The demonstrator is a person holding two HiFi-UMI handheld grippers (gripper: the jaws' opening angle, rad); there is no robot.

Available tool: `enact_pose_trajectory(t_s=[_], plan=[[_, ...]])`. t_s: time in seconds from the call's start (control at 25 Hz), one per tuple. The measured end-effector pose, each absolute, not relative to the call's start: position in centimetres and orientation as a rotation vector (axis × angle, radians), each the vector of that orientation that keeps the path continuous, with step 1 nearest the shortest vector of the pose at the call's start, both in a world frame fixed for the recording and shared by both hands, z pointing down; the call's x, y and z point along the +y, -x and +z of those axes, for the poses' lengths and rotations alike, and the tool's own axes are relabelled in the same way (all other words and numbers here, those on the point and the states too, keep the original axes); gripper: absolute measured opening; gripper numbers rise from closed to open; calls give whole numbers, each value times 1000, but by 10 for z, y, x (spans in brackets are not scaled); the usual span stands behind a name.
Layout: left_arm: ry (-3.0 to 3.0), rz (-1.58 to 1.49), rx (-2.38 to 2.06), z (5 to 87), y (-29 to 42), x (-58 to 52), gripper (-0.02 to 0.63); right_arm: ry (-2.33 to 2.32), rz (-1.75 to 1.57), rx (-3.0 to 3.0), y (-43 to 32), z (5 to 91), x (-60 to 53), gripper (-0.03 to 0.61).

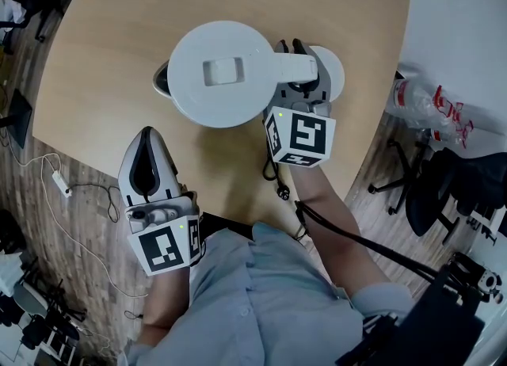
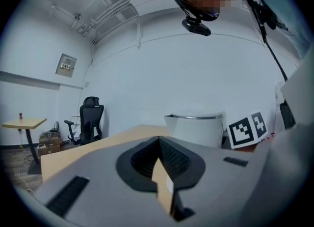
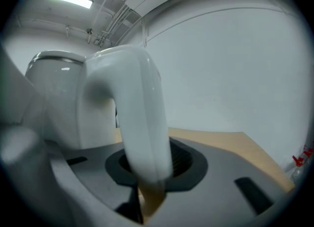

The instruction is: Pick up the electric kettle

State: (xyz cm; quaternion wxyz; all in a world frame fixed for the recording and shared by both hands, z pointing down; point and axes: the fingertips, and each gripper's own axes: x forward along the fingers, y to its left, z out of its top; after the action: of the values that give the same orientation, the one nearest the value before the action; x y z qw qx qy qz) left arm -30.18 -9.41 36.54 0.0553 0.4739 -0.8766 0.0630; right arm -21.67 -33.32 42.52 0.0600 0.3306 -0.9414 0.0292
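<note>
- The electric kettle [image 1: 222,71] is at about the middle of the surface [image 1: 95,55], with its lid shut and its spout on the side away from the right tool [image 1: 291,54]. From above I cannot tell whether its foot rests on the surface or hangs just clear of it.
- The right tool is at the kettle's handle [image 3: 140,118]. Its jaws are narrowly apart, with the handle's upright stretch in the hollow between the pads. The fit looks loose rather than clamped, so I judge that the grip is not made.
- The left tool [image 1: 149,144] is pinched together on nothing. It is well apart from the kettle, on the person's side. It has no part in this step and is best kept where it is.
- To grip well, close squarely on the upright part of the handle, just below the bend. Both pads should lie flat on its sides so it cannot slide up through the jaws.
- The kettle's body hangs to one side of the handle, so it will probably tip spout-down. Grip firmly and hold the wrist level before raising it.
- Lift straight up. A white disc [image 1: 334,71] lies just beyond the kettle's handle, and a dark cord [image 1: 272,168] trails from the kettle's handle side toward the person. A sideways drag could catch either one.
</note>
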Motion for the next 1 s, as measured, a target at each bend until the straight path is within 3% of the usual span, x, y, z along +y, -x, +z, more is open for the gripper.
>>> enact_pose_trajectory(t_s=[0.44, 1.0], plan=[[-1500, 179, -2644, 360, 303, -92, 0, -971, 227, -2788, 213, 453, -312, 186], [-1843, 65, -2526, 314, 233, -131, 0, -924, 148, -2843, 132, 380, -237, 196]])
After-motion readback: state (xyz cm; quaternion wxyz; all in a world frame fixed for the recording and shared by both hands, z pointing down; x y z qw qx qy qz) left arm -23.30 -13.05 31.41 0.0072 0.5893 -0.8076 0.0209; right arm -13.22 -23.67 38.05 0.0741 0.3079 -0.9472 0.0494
